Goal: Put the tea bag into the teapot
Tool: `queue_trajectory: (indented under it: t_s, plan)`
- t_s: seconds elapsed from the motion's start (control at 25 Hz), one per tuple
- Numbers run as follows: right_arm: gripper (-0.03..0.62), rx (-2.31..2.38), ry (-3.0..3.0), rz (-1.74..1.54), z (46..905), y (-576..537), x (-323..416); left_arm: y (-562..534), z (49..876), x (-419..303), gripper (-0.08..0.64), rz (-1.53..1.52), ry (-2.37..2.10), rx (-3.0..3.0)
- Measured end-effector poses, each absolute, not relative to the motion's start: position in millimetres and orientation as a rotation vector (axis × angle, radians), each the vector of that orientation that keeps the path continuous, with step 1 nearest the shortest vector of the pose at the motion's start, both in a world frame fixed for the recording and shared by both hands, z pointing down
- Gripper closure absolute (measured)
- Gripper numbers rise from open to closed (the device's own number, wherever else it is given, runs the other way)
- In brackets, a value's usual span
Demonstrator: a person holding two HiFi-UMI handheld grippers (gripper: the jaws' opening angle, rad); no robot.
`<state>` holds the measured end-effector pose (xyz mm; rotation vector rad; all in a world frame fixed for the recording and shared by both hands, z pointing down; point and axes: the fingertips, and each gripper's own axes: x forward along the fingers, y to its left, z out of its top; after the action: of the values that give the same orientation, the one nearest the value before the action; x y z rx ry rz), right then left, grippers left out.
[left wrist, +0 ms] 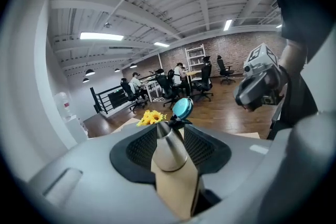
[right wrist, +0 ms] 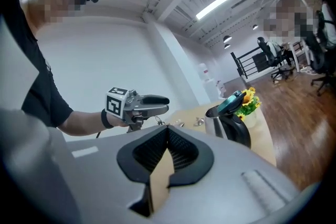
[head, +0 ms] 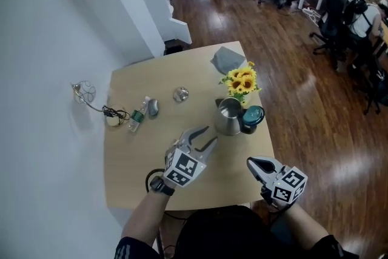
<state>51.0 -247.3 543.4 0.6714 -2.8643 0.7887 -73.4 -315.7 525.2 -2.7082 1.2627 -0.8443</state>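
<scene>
A steel teapot [head: 228,118] stands on the wooden table [head: 133,167] with its teal lid [head: 253,114] tipped open to the right. I cannot make out a tea bag in any view. My left gripper [head: 203,137] hovers just left of and in front of the teapot, jaws open, with nothing between them; in the left gripper view the teapot [left wrist: 169,148] shows in the gap of the left gripper [left wrist: 171,136]. My right gripper [head: 254,164] is near the table's front right edge, shut and with nothing in it. In the right gripper view the right gripper [right wrist: 167,131] points toward the teapot [right wrist: 224,122].
A vase of sunflowers [head: 241,81] stands right behind the teapot, and a grey cloth [head: 228,59] lies at the far edge. A small bottle [head: 137,116], a grey object [head: 153,107], a shiny piece [head: 180,94] and a cable [head: 113,113] lie on the table's left part.
</scene>
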Motion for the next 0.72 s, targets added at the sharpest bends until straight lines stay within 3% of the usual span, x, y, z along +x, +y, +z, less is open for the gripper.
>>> queue_trajectory:
  t_s: [0.4, 0.72]
  plan:
    - [0.584, 0.608, -2.860, 0.680, 542.1, -203.2, 37.0, -173.2, 572.3, -111.4, 0.405, -0.917, 1.460, -2.735]
    - [0.584, 0.654, -2.871, 0.691, 534.7, -96.8, 17.0, -59.5, 572.5, -108.1, 0.405, -0.902, 1.388, -2.785]
